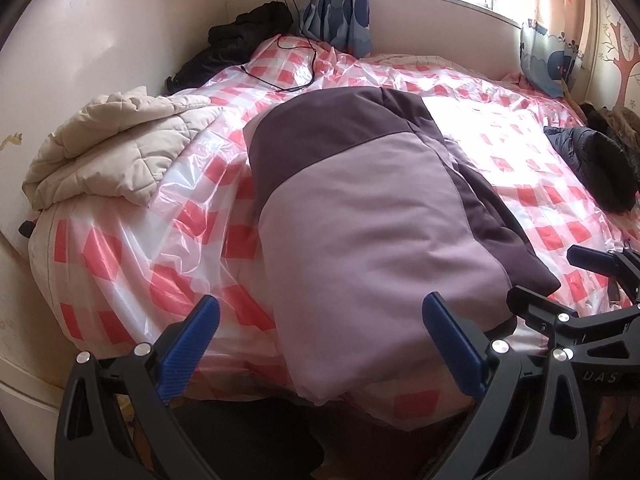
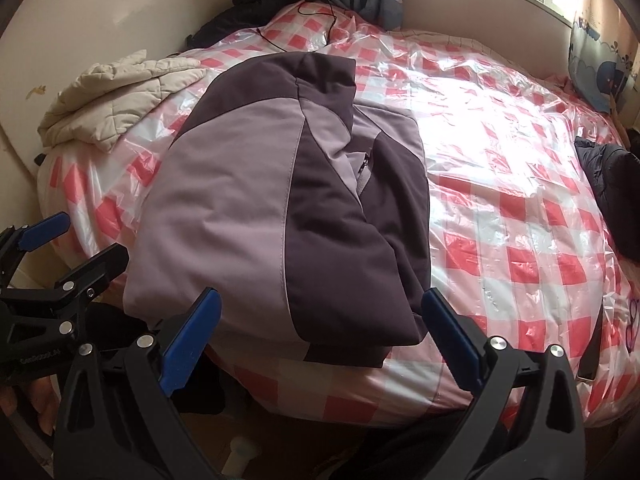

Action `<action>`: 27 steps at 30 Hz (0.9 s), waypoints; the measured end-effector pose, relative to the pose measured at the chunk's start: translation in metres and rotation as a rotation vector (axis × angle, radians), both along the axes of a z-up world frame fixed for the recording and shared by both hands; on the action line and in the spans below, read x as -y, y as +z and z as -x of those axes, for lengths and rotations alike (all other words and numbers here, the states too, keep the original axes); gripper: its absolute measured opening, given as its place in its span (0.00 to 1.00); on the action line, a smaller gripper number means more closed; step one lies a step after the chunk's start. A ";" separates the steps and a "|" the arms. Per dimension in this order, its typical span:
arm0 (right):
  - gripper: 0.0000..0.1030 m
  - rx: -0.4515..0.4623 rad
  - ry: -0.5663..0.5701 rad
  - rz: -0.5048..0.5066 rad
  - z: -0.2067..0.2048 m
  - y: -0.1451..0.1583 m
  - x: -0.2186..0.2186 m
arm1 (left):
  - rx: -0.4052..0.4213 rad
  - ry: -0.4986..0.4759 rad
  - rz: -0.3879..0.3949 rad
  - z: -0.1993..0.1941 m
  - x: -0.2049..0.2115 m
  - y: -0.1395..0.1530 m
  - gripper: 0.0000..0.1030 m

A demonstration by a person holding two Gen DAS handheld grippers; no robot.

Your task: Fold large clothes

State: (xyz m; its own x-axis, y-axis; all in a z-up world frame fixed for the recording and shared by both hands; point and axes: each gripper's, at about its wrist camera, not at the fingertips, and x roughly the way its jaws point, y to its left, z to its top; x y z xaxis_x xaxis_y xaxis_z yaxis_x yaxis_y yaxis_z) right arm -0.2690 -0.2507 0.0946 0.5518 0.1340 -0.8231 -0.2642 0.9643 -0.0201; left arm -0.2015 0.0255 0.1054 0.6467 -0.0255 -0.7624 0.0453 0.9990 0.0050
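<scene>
Left wrist view: two-tone jacket (image 1: 360,208) lies folded in the middle of the bed (image 1: 132,256), smooth matte shell, lilac panels with dark plum yoke and side panels, rough rectangle with its near edge overhanging the bed edge at 6 o'clock. Bed cover is glossy crinkled plastic sheet, red-and-white check. Left gripper (image 1: 320,344) has its ribbed blue pads spread wide, holding nothing, hovering over the jacket's near hem. Right gripper (image 1: 540,276) at 4 o'clock, also spread, empty. Quilted cream coat (image 1: 112,148) bunched at 9 o'clock. Black garment (image 1: 236,48) at 11 o'clock by the wall, black cable (image 1: 296,60) trailing over the sheet. Dark puffer (image 1: 596,160) at 3 o'clock. Right wrist view: zip pocket (image 2: 365,170) visible on the folded-over plum section; right gripper jaws wide apart, nothing between.
</scene>
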 end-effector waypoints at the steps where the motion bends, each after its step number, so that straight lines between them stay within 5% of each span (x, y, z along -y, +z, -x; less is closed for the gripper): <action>1: 0.94 -0.003 0.002 -0.003 0.000 0.000 0.000 | -0.002 0.001 0.001 0.000 0.000 -0.001 0.94; 27: 0.94 -0.019 0.015 -0.022 -0.001 -0.002 -0.006 | -0.034 0.008 0.009 -0.004 -0.006 -0.007 0.94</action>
